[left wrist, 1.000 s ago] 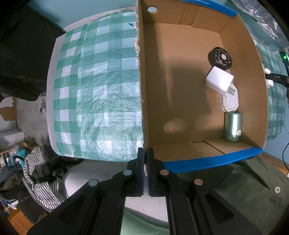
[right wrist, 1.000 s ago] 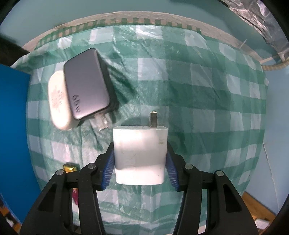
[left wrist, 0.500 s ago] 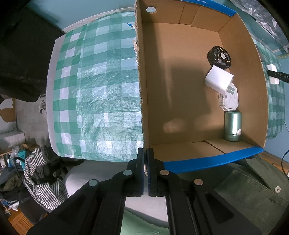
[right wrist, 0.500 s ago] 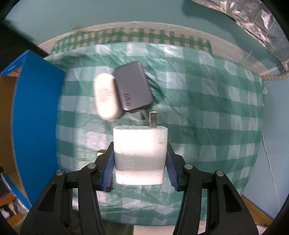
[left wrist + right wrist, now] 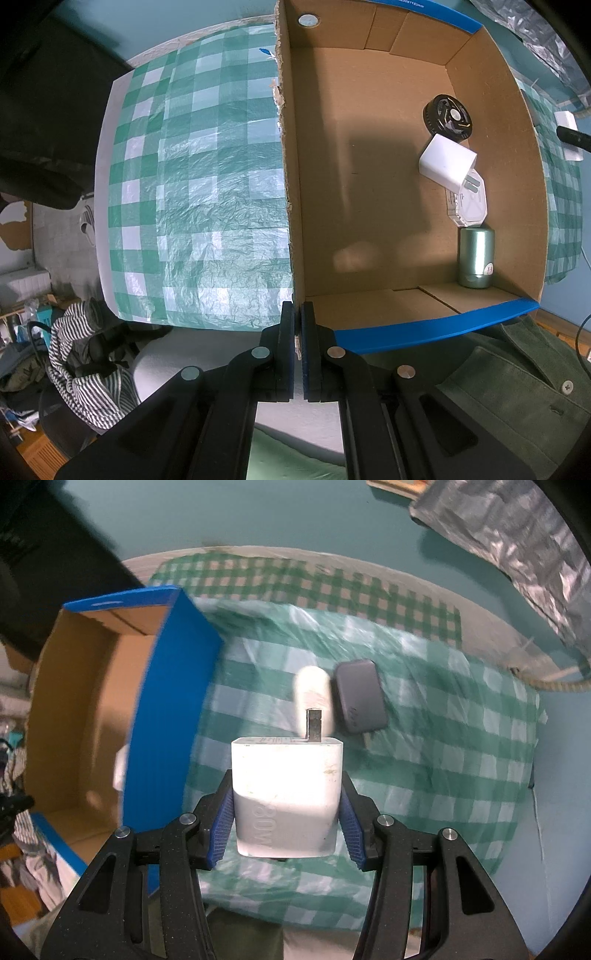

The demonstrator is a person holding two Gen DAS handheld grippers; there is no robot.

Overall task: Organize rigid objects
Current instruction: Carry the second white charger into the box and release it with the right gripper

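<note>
The right gripper (image 5: 286,821) has its jaws squeezed on a white charger (image 5: 286,794), low in the middle of the frame, above the green checked cloth (image 5: 424,775). The left gripper (image 5: 298,354) has its jaws pinched tight on the near corner of the cardboard box (image 5: 369,184), at the bottom middle.

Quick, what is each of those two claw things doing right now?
Left gripper: closed, pinching the cardboard box wall at its corner.
Right gripper: closed on a white charger, held above the table.
</note>
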